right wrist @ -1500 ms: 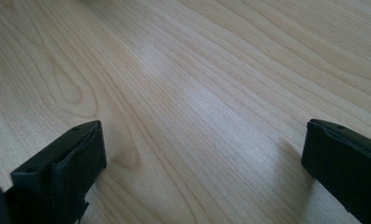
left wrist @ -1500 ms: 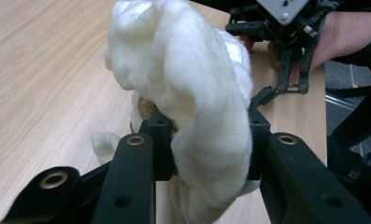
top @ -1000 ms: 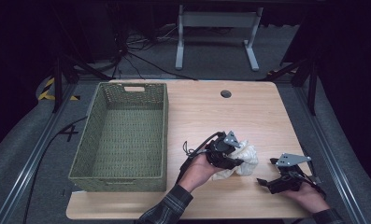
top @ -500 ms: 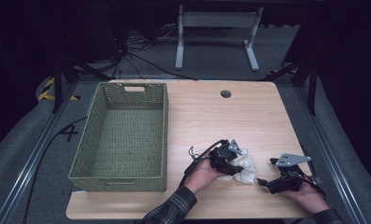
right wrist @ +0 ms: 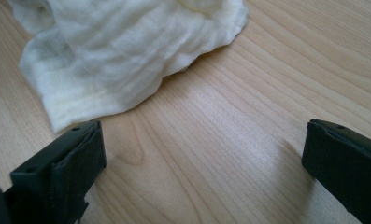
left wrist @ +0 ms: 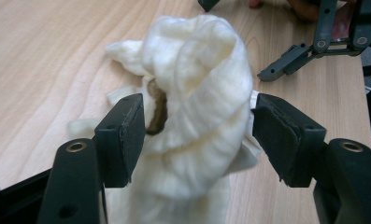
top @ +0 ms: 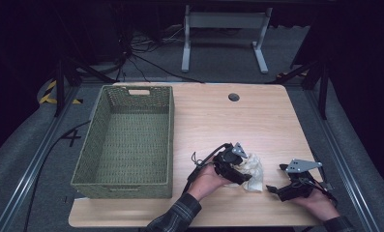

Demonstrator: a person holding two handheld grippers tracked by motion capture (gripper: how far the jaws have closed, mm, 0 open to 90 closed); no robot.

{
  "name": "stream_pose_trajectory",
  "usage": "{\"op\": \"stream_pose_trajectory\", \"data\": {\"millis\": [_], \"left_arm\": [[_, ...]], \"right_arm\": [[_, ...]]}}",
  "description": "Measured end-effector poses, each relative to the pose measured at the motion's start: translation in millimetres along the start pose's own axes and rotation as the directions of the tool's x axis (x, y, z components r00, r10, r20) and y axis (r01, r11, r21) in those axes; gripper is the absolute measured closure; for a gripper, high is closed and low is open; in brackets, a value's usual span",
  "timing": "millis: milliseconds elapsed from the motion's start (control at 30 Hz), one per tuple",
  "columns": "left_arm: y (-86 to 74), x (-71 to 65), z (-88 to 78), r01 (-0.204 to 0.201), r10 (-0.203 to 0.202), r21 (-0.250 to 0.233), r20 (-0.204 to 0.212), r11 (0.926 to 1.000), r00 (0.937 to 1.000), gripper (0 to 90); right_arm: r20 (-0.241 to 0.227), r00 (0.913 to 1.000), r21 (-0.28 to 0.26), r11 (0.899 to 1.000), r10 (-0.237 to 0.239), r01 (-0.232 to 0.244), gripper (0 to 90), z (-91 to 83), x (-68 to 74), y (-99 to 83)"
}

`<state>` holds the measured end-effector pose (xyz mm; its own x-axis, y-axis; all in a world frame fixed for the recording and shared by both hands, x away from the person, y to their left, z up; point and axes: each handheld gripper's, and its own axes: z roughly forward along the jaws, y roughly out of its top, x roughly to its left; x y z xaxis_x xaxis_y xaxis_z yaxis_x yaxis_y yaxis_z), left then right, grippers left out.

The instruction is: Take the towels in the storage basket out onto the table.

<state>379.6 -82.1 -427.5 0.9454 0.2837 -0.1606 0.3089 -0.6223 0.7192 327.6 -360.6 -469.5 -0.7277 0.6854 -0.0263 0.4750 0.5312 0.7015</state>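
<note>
A crumpled cream cloth (top: 253, 168) lies on the wooden table (top: 228, 121) near its front right. My left gripper (top: 244, 173) is over it from the left. In the left gripper view the bunched cloth (left wrist: 197, 93), with a brown patch (left wrist: 156, 112) in a fold, stands between the jaws (left wrist: 197, 135). They have just been opening and no longer squeeze it. My right gripper (top: 275, 179) rests open on the table right of the cloth. Its wide jaws (right wrist: 204, 154) frame bare wood, with the cloth's edge (right wrist: 117, 56) just ahead.
A green woven basket (top: 136, 90) sits on the left half of the table with nothing inside. A round cable hole (top: 234, 97) is near the far edge. A metal stand (top: 223, 29) is on the floor behind the table.
The left hand and the cloth have shifted a little toward the table's front edge, and the cloth now sits lower on the wood. The right hand has stayed put.
</note>
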Motion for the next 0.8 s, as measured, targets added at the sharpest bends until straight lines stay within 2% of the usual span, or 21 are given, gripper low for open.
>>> {"op": "stream_pose_trajectory", "data": {"millis": [33, 200, 267, 400, 467, 533, 633, 667, 733, 800], "left_arm": [[-1.3, 0.5, -4.0, -0.005, 0.005, -0.002, -0.01, 1.0, 0.9999, 35.3], [-11.1, 0.8, -18.5, 0.026, -0.027, -0.023, -0.061, 0.9994, 0.9978, 38.7], [-14.5, 1.7, -21.8, 0.028, -0.03, -0.025, -0.098, 0.9993, 0.9947, 40.2], [-16.5, 6.7, -23.8, 0.057, -0.061, -0.03, -0.149, 0.9979, 0.987, 43.1], [-15.4, 12.8, -20.4, 0.077, -0.085, -0.051, -0.17, 0.9957, 0.9818, 45.7], [-14.9, 15.0, -18.3, 0.08, -0.089, -0.055, -0.174, 0.9952, 0.9807, 46.5], [-13.0, 21.6, -11.8, 0.091, -0.099, -0.049, -0.2, 0.9946, 0.9748, 49.1], [-12.0, 25.1, -8.6, 0.107, -0.117, -0.061, -0.199, 0.9924, 0.973, 49.6], [-9.0, 29.9, -3.7, 0.118, -0.126, -0.051, -0.19, 0.9917, 0.9738, 50.0], [-5.6, 33.0, 0.7, 0.102, -0.107, -0.036, -0.195, 0.9941, 0.9749, 50.0]], "right_arm": [[-0.002, 1.0, 0.005, 1.0, -0.004, 0.004, 0.0, -0.4, 0.0, 0.2], [-0.011, 0.9999, 0.015, 1.0, -0.011, 0.011, 0.2, -1.3, -0.4, 0.5], [-0.011, 0.9999, 0.015, 1.0, -0.013, 0.014, 0.2, -1.3, -0.5, 0.4], [-0.011, 0.9998, 0.006, 1.0, -0.015, 0.015, 0.2, -1.1, -0.6, -0.3], [-0.012, 0.9998, 0.0, 1.0, -0.015, 0.015, 0.1, -0.8, -0.6, -0.7], [-0.013, 0.9998, -0.003, 1.0, -0.014, 0.014, 0.1, -0.7, -0.6, -0.9], [-0.012, 0.9998, -0.006, 1.0, -0.013, 0.013, 0.2, -0.7, -0.4, -1.3], [-0.012, 0.9998, -0.006, 1.0, -0.013, 0.013, 0.2, -0.7, -0.3, -1.3], [-0.011, 0.9999, -0.005, 1.0, -0.012, 0.012, 0.2, -1.0, -0.2, -1.4], [-0.011, 0.9999, -0.004, 1.0, -0.012, 0.012, 0.2, -1.2, -0.1, -1.6]]}}
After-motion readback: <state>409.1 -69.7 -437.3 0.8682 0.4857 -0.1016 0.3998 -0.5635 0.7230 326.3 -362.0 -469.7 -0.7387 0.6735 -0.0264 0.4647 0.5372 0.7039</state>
